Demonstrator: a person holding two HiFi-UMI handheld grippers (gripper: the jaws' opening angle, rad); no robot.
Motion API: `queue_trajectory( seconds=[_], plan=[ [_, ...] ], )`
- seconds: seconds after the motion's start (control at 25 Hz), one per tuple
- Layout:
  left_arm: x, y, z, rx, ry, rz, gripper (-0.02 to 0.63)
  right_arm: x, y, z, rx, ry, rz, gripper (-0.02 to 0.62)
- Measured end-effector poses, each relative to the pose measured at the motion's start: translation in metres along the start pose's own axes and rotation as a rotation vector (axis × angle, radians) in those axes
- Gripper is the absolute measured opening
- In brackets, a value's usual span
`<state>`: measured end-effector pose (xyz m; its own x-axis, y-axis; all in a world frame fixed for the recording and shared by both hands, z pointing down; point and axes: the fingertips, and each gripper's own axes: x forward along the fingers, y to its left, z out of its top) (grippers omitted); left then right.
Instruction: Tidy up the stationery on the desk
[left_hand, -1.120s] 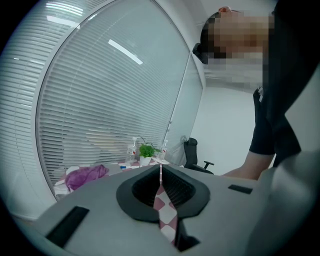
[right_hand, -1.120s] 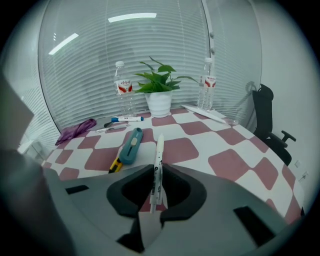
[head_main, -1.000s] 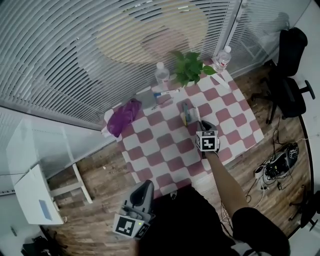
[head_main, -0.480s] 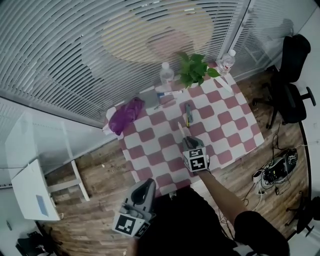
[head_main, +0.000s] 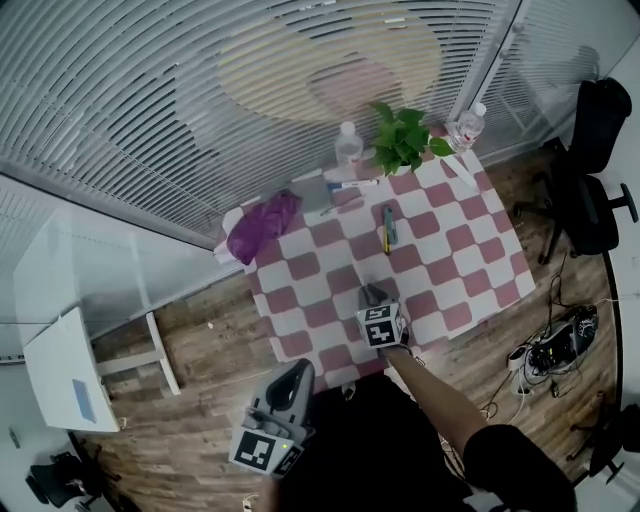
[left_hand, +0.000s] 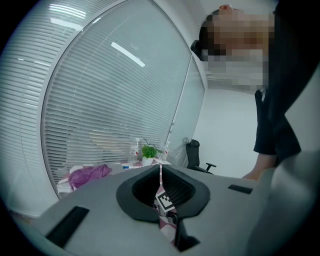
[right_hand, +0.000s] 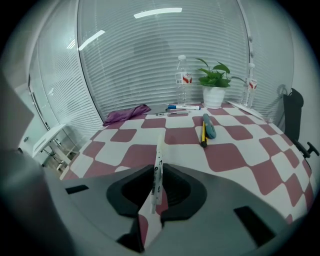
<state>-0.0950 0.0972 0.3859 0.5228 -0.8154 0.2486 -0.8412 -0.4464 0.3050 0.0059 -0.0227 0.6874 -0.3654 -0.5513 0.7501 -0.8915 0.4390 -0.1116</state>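
My right gripper (head_main: 371, 297) hangs over the near part of the checkered table (head_main: 470, 250), shut on a thin white pen (right_hand: 159, 161) that sticks out forward between its jaws. Farther back, a yellow pen (right_hand: 203, 135) and a teal pen-like item (right_hand: 209, 125) lie side by side; the head view shows them at mid-table (head_main: 388, 230). A blue-capped marker (head_main: 350, 185) rests near the far edge. My left gripper (head_main: 291, 372) is held low off the table's near corner, its jaws together with nothing between them.
At the far left of the table lies a purple cloth (head_main: 262, 225). A potted plant (head_main: 405, 145) and two water bottles (head_main: 348, 145) (head_main: 468, 125) stand along the far edge. An office chair (head_main: 590, 170) is at the right, a white shelf (head_main: 70, 370) at the left.
My right gripper has moved from beside the yellow and teal pens toward the table's near edge, carrying the white pen. The left gripper has stayed where it was.
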Motion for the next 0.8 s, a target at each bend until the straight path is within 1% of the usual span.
queue_trajectory(
  seconds=[0.12, 0.32, 0.4, 0.52, 0.6, 0.8],
  plan=[
    [-0.003, 0.002, -0.003, -0.017, 0.017, 0.019, 0.035, 0.003, 0.000, -0.005, 0.007, 0.020, -0.008, 0.071],
    [-0.006, 0.009, -0.003, -0.017, 0.016, 0.034, 0.035, 0.009, 0.000, -0.006, 0.022, 0.032, -0.015, 0.072],
    [-0.006, 0.013, -0.006, -0.001, 0.026, 0.039, 0.035, 0.010, 0.001, -0.006, 0.027, 0.030, -0.007, 0.075],
    [-0.003, 0.014, -0.007, 0.025, 0.037, 0.029, 0.035, 0.013, 0.003, -0.006, 0.039, 0.025, 0.015, 0.111],
    [-0.001, 0.013, -0.008, 0.026, 0.042, 0.019, 0.035, 0.014, 0.003, -0.005, 0.042, 0.007, 0.021, 0.121],
    [0.008, 0.012, -0.005, -0.007, 0.035, 0.005, 0.035, 0.002, -0.008, 0.001, 0.065, -0.009, 0.017, 0.121]
  ],
)
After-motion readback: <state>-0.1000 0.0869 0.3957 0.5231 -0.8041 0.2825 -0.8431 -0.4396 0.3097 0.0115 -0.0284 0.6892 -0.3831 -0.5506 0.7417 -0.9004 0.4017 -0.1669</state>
